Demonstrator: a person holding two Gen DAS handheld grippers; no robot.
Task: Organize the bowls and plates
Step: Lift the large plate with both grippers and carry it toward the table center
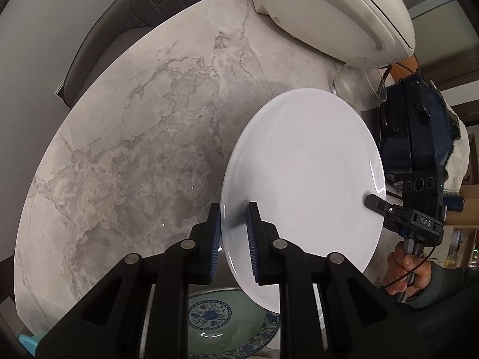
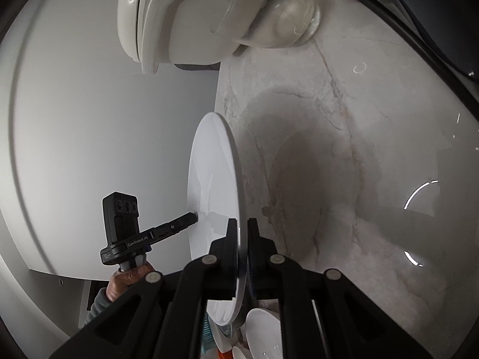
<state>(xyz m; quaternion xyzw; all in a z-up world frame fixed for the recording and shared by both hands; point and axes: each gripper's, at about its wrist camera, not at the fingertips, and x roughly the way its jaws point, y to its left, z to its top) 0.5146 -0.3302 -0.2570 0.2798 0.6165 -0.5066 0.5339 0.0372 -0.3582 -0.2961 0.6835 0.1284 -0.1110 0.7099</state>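
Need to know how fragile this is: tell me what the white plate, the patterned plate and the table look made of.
White plate: glazed ceramic or melamine, glossy; sharp highlight along its rim, can't tell which.
Patterned plate: probably glazed porcelain; blue floral print under a shiny celadon surface.
Table: marble or marble-look stone slab, smooth satin; grey veining, faint reflections.
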